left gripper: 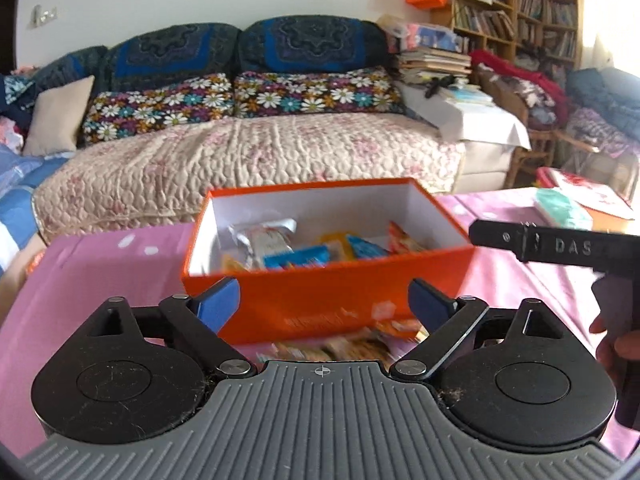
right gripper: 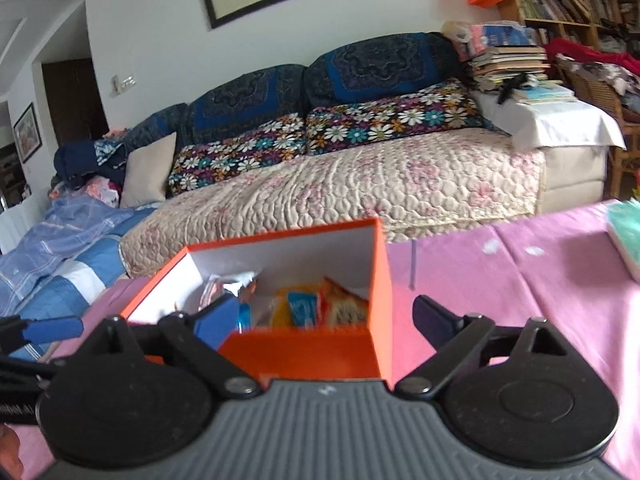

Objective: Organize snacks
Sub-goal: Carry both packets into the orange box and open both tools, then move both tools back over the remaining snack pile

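Loose snack packets (left gripper: 352, 346) lie just ahead of the left gripper (left gripper: 324, 308) — nearer than the right gripper (right gripper: 324, 316) — against the orange box (left gripper: 320, 300); both claws wide open, empty.

Orange box (left gripper: 320, 300), lidless, white inside, upright on the pink-covered worktop (left gripper: 100, 264). Inside, a loose heap of snack packets (left gripper: 296, 246): silver-white pouch at left, blue, yellow and orange wrappers toward the right. More packets (left gripper: 344, 346) lie flat on the cloth just in front of the box's near wall, blurred, orange and tan.
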Motion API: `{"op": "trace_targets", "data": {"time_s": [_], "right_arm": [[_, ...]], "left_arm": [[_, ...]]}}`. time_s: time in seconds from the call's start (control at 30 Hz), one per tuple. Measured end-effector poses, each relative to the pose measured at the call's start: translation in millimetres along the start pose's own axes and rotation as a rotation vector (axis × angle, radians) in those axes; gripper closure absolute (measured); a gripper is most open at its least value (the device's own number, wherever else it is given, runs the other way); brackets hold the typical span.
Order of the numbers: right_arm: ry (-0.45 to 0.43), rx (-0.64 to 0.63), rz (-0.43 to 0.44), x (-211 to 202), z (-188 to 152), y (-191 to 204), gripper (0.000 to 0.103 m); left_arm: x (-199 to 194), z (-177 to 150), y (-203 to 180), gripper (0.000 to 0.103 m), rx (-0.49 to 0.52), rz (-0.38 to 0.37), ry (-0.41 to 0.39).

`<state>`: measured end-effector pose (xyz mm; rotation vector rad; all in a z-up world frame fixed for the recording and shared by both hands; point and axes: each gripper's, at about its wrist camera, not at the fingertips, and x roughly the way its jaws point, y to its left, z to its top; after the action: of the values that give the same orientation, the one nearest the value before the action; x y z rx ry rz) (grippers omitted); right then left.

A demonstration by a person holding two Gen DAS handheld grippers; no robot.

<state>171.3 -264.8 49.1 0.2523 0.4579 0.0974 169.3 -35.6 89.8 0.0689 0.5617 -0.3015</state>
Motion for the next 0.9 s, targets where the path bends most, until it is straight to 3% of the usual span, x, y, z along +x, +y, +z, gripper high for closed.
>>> {"op": "trace_targets", "data": {"time_s": [0.23, 0.57, 0.9], "right_arm": [[0.035, 0.062, -0.022, -60.7, -46.2, -23.8, 0.009], [0.055, 0.163, -0.07, -93.0, -75.4, -60.5, 0.009], [0.053, 0.184, -0.046, -110.7, -90.0, -53.6, 0.009]], "left_arm": [[-40.6, -34.5, -22.7, 0.026, -0.021, -0.018, 0.024], [-63.9, -77.4, -64.5, 0.024, -0.12, -0.169, 0.148], [-85.7, -121.1, -65.6, 0.025, -0.062, 0.037, 0.243]]}}
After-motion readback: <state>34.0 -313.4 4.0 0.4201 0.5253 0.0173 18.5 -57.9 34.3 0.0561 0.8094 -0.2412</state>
